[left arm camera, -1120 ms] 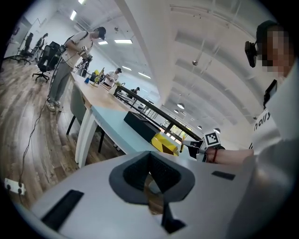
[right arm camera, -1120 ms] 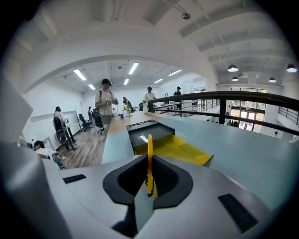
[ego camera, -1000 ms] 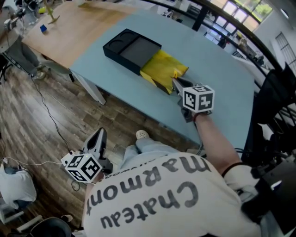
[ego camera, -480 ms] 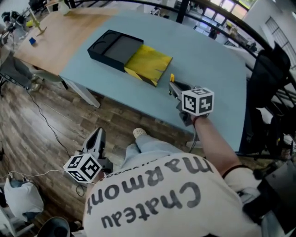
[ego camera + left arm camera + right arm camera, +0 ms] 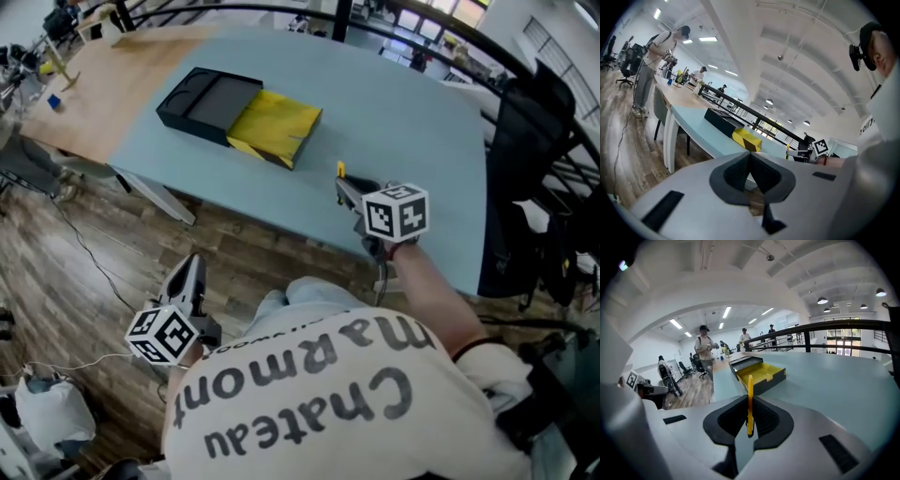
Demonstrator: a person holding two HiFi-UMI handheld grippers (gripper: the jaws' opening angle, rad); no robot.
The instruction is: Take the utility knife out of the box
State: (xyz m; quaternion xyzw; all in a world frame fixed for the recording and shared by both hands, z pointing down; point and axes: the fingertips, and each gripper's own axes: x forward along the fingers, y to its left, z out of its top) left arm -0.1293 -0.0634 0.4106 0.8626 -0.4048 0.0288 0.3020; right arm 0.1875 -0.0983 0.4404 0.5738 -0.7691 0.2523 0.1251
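The box lies on the blue table (image 5: 412, 103): a black sleeve (image 5: 199, 97) with a yellow tray (image 5: 274, 125) slid half out, also seen as the yellow tray (image 5: 765, 372) ahead in the right gripper view. My right gripper (image 5: 344, 185) hangs over the table's near side, to the right of the box. It is shut on the thin yellow utility knife (image 5: 750, 401), which stands upright between the pads; its tip (image 5: 340, 170) shows in the head view. My left gripper (image 5: 190, 278) hangs low beside the person, over the wooden floor, shut (image 5: 751, 163) with nothing in it.
A wooden table (image 5: 103, 70) adjoins the blue one on the left, with small items at its far end. A black chair (image 5: 525, 141) stands at the right. Cables (image 5: 89, 253) run across the floor. People (image 5: 705, 352) stand far off in the room.
The right gripper has carried the knife away from the yellow tray, toward the table's near right side. The left gripper has drifted slightly, still low over the floor.
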